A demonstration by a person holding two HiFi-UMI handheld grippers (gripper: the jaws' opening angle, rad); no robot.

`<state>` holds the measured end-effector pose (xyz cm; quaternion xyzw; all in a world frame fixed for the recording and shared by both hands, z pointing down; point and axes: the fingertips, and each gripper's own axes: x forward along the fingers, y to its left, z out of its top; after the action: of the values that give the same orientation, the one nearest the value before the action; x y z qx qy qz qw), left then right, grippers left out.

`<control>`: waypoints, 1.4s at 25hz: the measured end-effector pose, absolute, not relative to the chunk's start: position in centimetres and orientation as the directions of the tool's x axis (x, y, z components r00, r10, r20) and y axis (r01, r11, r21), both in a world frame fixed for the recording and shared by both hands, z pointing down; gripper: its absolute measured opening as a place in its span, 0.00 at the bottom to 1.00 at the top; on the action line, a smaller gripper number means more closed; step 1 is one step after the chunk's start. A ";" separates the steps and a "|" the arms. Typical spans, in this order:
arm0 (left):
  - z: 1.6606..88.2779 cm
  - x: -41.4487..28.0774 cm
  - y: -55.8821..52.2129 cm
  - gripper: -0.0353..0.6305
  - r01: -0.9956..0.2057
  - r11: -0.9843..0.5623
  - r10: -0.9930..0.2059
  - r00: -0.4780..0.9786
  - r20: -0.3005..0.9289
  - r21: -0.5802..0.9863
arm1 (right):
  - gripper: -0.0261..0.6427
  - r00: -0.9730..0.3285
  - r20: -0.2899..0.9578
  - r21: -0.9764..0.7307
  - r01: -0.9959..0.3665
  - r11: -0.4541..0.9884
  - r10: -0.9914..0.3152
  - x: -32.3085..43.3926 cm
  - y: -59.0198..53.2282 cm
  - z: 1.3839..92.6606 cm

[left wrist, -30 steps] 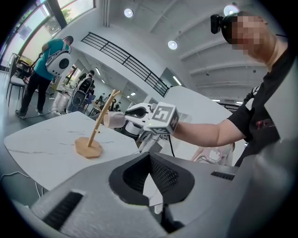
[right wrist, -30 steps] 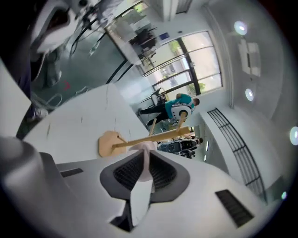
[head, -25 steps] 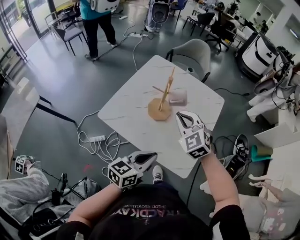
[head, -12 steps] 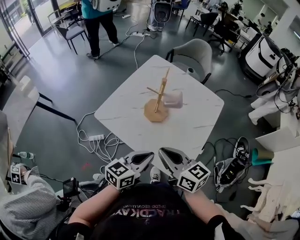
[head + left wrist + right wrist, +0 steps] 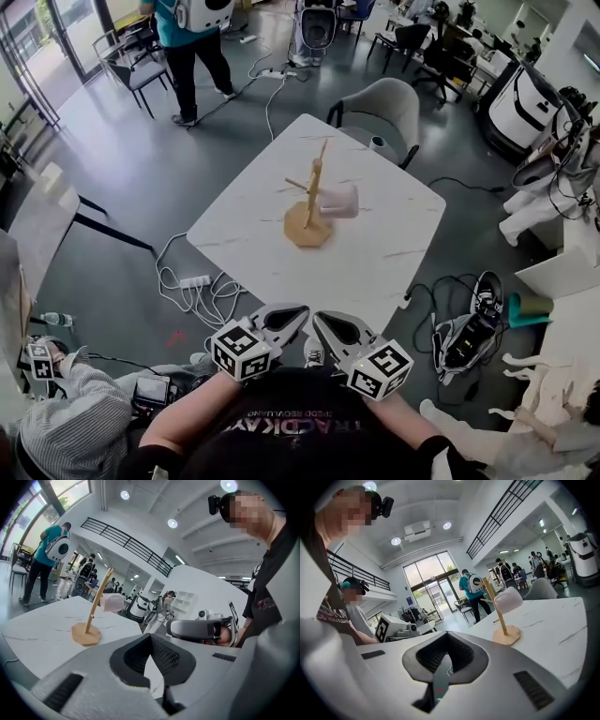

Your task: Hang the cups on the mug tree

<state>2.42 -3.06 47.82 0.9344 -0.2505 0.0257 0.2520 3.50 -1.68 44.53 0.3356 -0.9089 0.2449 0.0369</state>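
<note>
A wooden mug tree [image 5: 310, 201] stands in the middle of the white marble table [image 5: 384, 253]. A pale cup [image 5: 339, 200] hangs on its right peg. Both grippers are drawn back off the table's near edge, close to my body. My left gripper [image 5: 298, 313] is shut and empty. Beside it, the jaws of my right gripper [image 5: 321, 320] are closing the last bit and meet with nothing between them. In the left gripper view the left gripper [image 5: 151, 636] points toward the tree [image 5: 96, 605] and cup [image 5: 111, 603]. In the right gripper view the right gripper [image 5: 447, 634] faces the tree [image 5: 496, 605] and cup [image 5: 509, 599].
A grey chair [image 5: 389, 105] stands at the table's far side. Cables and a power strip [image 5: 195, 280] lie on the floor to the left, a bag [image 5: 462, 339] to the right. A person in a teal top [image 5: 192, 42] stands far off, and another sits at the lower left [image 5: 70, 427].
My right gripper has pulled back from over the table near the mug tree to beside the left gripper at my body. The cup stays on the tree.
</note>
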 end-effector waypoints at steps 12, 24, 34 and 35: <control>47.7 2.2 -2.8 0.05 -0.475 -0.748 -0.450 0.876 0.172 0.463 | 0.05 -0.762 0.239 -0.427 -0.639 0.640 -0.601 3.4 -1.1 44.6; 47.6 1.9 -2.8 0.05 -0.478 -0.747 -0.453 0.875 0.173 0.463 | 0.05 -0.765 0.236 -0.432 -0.635 0.641 -0.598 3.1 -1.0 44.6; 47.7 2.0 -2.9 0.05 -0.479 -0.743 -0.454 0.874 0.174 0.467 | 0.05 -0.771 0.237 -0.443 -0.628 0.640 -0.591 3.3 -1.1 44.9; 47.7 2.0 -2.9 0.05 -0.479 -0.743 -0.454 0.874 0.174 0.468 | 0.05 -0.771 0.238 -0.444 -0.628 0.639 -0.591 3.3 -1.1 44.9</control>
<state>2.00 -2.91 47.71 0.9332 -0.2501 0.0245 0.2571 3.27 -1.13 44.90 0.3368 -0.9047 0.2585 0.0352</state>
